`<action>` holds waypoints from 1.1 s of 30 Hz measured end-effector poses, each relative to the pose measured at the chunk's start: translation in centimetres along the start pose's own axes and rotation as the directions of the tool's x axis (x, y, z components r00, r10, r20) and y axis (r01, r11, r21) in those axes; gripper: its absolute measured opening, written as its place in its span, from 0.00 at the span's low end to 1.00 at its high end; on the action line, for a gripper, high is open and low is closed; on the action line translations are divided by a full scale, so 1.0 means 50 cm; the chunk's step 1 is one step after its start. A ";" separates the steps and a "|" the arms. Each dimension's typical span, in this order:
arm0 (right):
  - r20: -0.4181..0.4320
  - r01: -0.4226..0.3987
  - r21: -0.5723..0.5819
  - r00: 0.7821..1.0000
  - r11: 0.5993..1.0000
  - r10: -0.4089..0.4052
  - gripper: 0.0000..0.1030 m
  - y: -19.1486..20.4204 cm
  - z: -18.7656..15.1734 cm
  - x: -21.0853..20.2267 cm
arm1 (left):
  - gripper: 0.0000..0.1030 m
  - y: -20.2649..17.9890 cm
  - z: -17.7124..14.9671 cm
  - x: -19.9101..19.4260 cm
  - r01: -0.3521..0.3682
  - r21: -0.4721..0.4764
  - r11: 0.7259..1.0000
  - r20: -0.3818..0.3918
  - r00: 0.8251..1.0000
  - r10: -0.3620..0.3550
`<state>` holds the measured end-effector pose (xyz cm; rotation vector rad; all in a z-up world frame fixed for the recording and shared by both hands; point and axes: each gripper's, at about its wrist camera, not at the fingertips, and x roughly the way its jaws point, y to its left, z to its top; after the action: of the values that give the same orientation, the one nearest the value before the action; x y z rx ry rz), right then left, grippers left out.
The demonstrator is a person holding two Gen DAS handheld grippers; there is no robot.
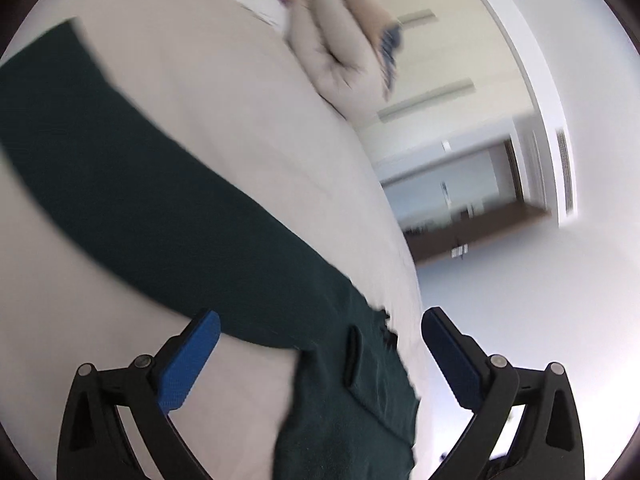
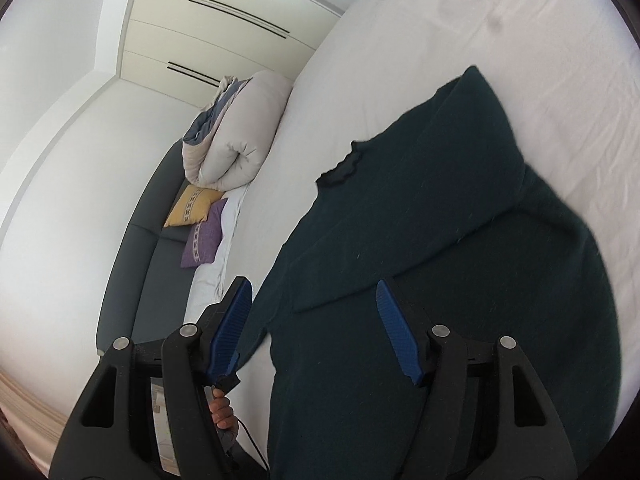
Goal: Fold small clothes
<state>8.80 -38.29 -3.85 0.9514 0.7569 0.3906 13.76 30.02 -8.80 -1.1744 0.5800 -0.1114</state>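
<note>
Grippers first: left gripper [image 1: 320, 330] spread wide, blue pads [image 1: 188, 364] either side of the dark green garment [image 1: 160, 208], nothing pinched between them. Right gripper [image 2: 314, 300] likewise wide open, hanging over the garment's near part, holding nothing; whether either pad brushes the cloth can't be told. Bit of a hand [image 2: 222, 410] visible low down behind the right gripper's frame.

Garment lies on the white bed [image 2: 460, 20], a knit top by the look of it. In the right view one panel is laid over the body, its edge running diagonally across between the pads, and a ruffled neck edge [image 2: 340, 168] shows further up. In the left view, blurred, a long stretch of the cloth runs away flat across the sheet.

Progress, as a judgement: at least one fold looks in, piece is not yet a compact bundle, so more folds are left. Both grippers free, so a new grasp is needed first.

Further off: rolled beige duvet [image 2: 236, 136] at the bed's far end, yellow cushion [image 2: 194, 204] and purple cushion [image 2: 204, 240] on a grey sofa [image 2: 132, 272], cream wardrobe doors [image 2: 224, 28] behind.
</note>
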 end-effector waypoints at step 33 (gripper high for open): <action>-0.044 0.040 -0.047 0.998 0.998 -0.042 0.62 0.143 -0.122 0.044 | 0.10 0.028 0.168 -0.043 -0.210 -0.011 0.978 0.277 0.939 0.205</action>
<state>5.99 -29.53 -0.88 0.8848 0.8035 0.3935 15.71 38.43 -7.10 -1.0803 0.4500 0.2255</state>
